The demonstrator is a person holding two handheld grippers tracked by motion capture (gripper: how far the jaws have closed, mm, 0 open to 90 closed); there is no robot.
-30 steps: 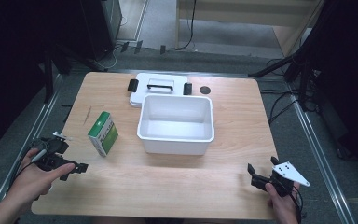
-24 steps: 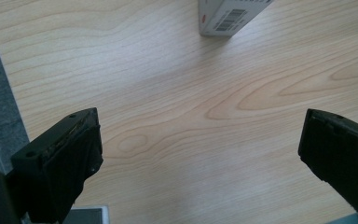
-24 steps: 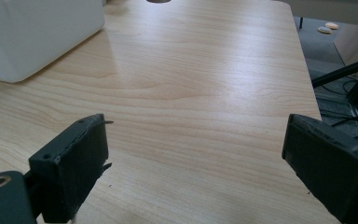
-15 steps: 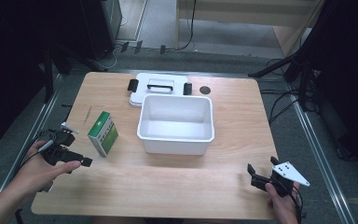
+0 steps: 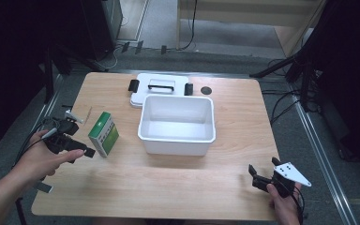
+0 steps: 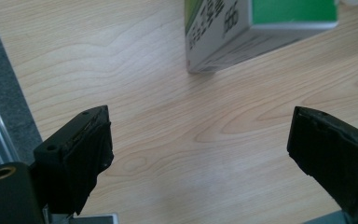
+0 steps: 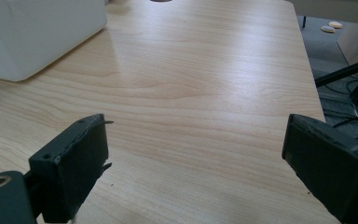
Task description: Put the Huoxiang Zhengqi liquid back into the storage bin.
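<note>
Left gripper [image 5: 82, 151] approaching the green-and-white carton [image 5: 104, 134], which stands on the wooden table [image 5: 178, 187] just left of the open white plastic bin [image 5: 177, 124]. The jaws are spread with nothing between them and have just been closing slightly; in the left gripper view the carton [image 6: 256, 32] lies ahead of the fingertips, apart from both pads. The bin probably stands lidless to receive the carton; its lid [image 5: 152, 88] lies flat behind it, touching or just beside the far wall, with a small dark disc [image 5: 206, 90] near it. The right gripper [image 5: 258, 177] rests near the table's front right corner, jaws spread and empty, well apart from the bin [image 7: 37, 32]. Bare tabletop lies before the bin; the carton sits near the left edge, so approach room there is tight.
</note>
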